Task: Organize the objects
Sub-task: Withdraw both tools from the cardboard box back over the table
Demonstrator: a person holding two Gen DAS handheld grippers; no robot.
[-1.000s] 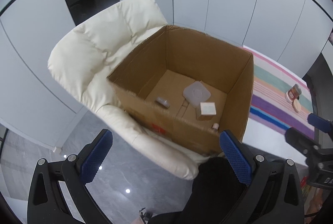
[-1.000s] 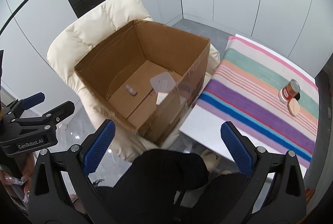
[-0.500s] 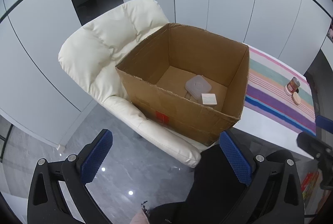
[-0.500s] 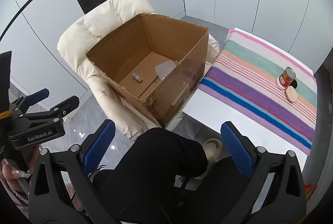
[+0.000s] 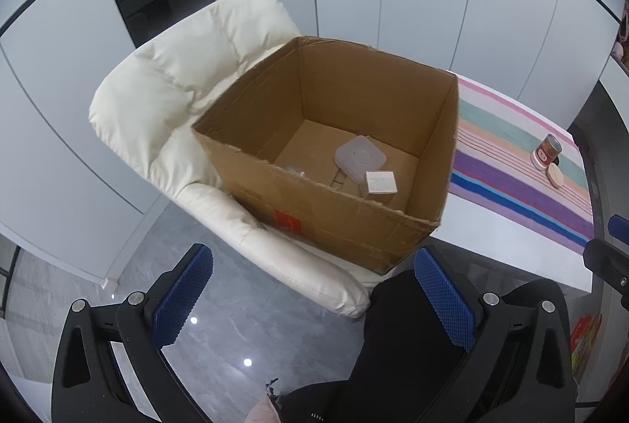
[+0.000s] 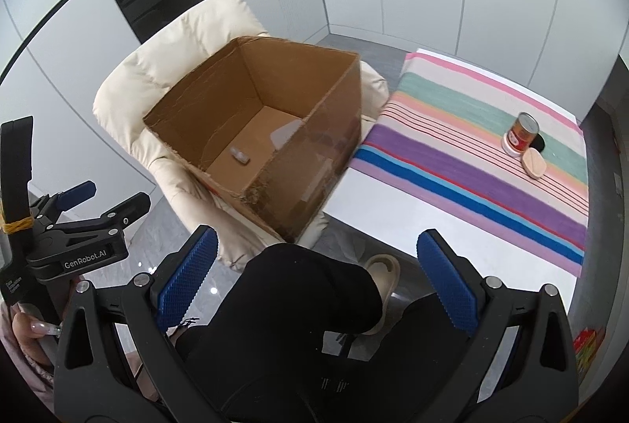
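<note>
Inside, the cardboard box holds a translucent container.

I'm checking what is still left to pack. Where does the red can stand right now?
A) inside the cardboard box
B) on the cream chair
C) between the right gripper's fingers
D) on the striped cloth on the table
D: the red can stands upright on the striped cloth, beside a flat tan lid, outside the cardboard box.

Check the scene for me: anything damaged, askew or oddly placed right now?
Yes. The cardboard box sits tilted on the cream armchair, not on the table, and its top edges are ragged. On the striped cloth, the can stands upright.
</note>
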